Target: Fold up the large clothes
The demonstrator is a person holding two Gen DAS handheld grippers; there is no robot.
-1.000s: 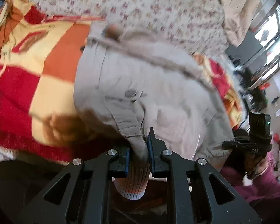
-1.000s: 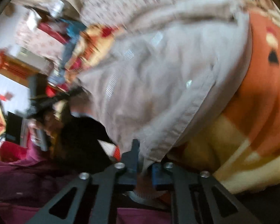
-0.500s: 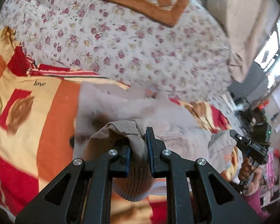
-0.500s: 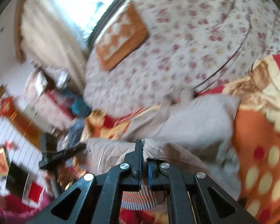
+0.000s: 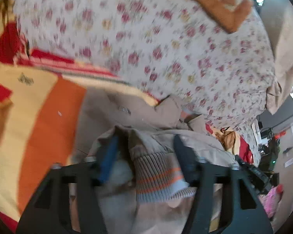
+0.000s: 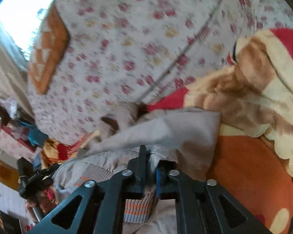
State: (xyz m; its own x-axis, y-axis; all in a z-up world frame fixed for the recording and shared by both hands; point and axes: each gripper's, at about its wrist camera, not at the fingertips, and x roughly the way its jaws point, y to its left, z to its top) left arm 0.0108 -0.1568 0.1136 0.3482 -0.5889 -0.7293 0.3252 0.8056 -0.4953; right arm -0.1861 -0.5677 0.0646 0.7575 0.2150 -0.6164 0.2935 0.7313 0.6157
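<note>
A beige jacket (image 5: 146, 117) with a striped ribbed hem (image 5: 158, 177) lies folded over on an orange, yellow and red blanket (image 5: 48, 128) on the bed. My left gripper (image 5: 146, 150) is open, its fingers (image 5: 107, 156) spread either side of the ribbed hem, which lies loose between them. In the right wrist view my right gripper (image 6: 149, 165) is still nearly shut on the jacket's hem edge (image 6: 136, 206), with the folded beige panel (image 6: 166, 128) just beyond it.
A floral bedsheet (image 5: 166, 39) covers the bed beyond the blanket, with an orange checked cushion (image 5: 220, 2) at the far end. The blanket bunches up at the right (image 6: 263, 89). The other gripper and hand show at the left edge (image 6: 35, 179). Room clutter lies off the bedside (image 5: 267, 156).
Both grippers carried the hem forward over the jacket, folding it, and lowered it. My left gripper has opened and let go of the hem; the right one stays closed on it.
</note>
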